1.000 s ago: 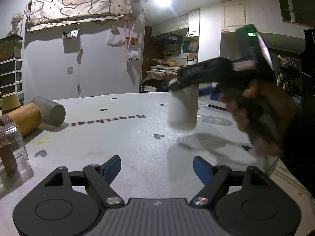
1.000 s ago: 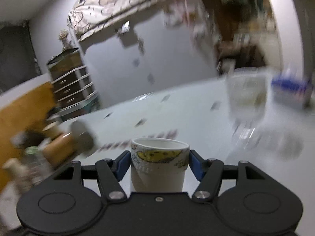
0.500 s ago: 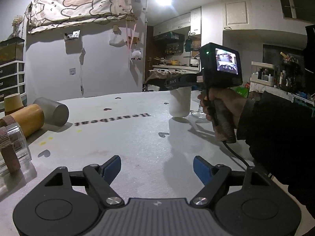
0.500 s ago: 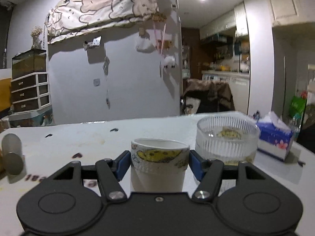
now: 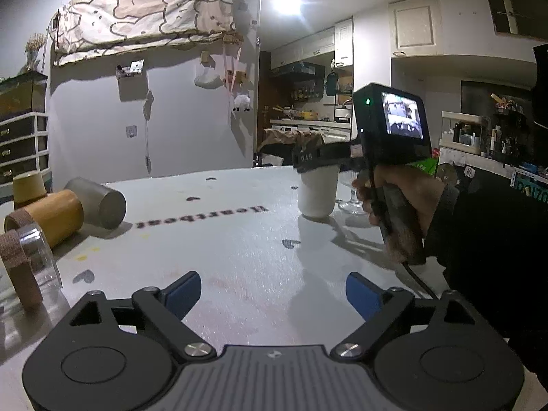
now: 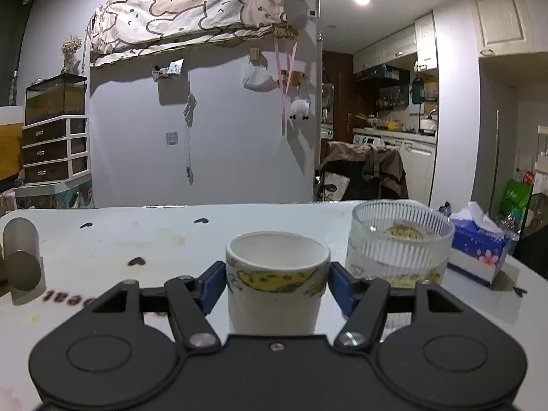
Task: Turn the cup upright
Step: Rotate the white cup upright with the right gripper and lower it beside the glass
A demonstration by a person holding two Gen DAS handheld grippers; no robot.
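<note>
A white paper cup with a yellow pattern band under its rim stands upright, mouth up, between my right gripper's blue fingers, which are shut on it just below the rim. In the left wrist view the same cup rests with its base on the white table, and the right gripper clasps its top, held by a hand. My left gripper is open and empty, low over the table's near part.
A ribbed glass goblet stands just right of the cup, a blue tissue box further right. A grey metal cup, a wooden cylinder and a clear jar lie on the table's left side.
My right gripper swung the cup from mid-air down onto the table beside the goblet, upright. The left gripper has not moved.
</note>
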